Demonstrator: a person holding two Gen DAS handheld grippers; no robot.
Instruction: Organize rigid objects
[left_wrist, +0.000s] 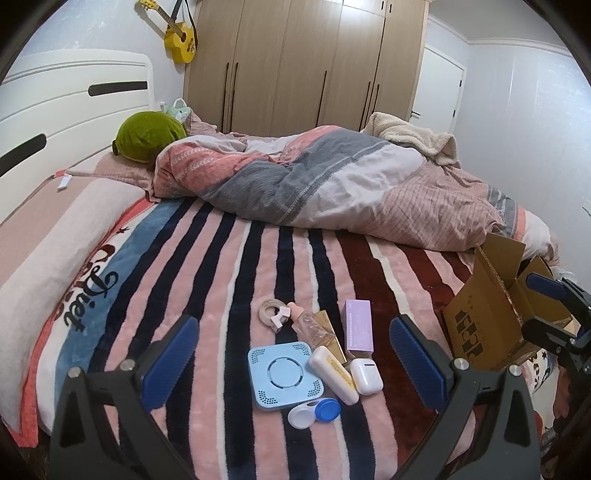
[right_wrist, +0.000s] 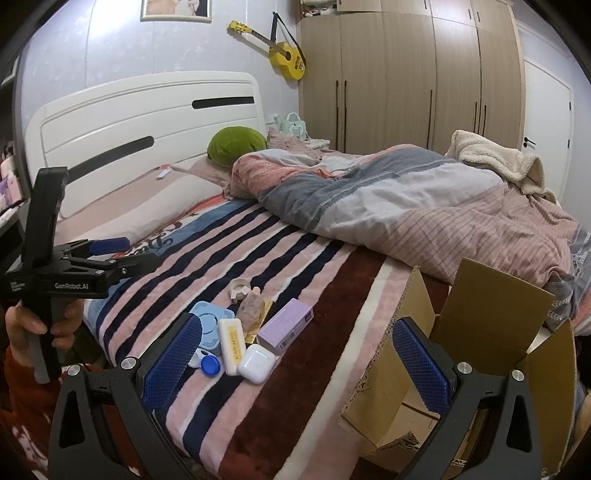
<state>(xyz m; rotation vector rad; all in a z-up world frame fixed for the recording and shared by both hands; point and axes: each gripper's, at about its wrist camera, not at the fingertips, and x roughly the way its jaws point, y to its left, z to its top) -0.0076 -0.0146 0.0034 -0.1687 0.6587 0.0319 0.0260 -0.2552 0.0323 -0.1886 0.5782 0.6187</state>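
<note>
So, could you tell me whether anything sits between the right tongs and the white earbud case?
Nothing visible does. The right tongs are open and empty, and the white earbud case lies between their fingers in view, on bare striped blanket, beside the cream case.

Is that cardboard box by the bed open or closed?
Open. The cardboard box has its flaps standing up and outward, so its inside shows in the right wrist view. Whether anything lies at the bottom, I cannot tell.
</note>
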